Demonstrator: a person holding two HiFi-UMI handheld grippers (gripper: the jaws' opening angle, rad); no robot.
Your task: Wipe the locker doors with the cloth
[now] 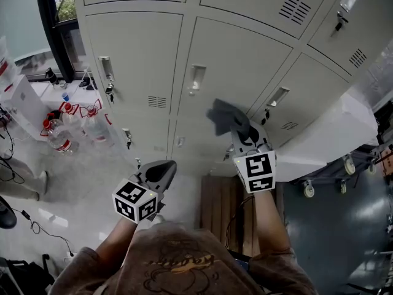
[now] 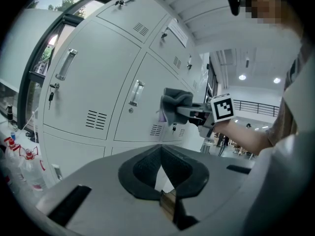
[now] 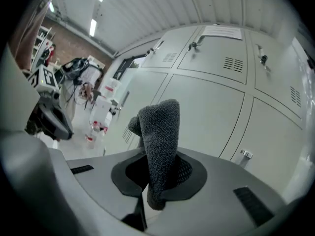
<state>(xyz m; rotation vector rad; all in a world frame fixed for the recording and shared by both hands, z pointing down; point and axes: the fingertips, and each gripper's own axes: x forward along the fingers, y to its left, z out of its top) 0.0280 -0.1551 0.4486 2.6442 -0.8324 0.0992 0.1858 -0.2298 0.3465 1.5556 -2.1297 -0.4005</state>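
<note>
While the right claw point(image 1: 238, 128) clamps the one cloth point(image 1: 222, 115), the left claw point(image 1: 166, 166) hangs closed and empty.

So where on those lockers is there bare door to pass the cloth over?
The widest bare stretch is the middle locker door, between its handle and its right edge, above the cloth. The left door is plain above its vent. Crowded: the keys on its left side, and the bottles on the floor.
</note>
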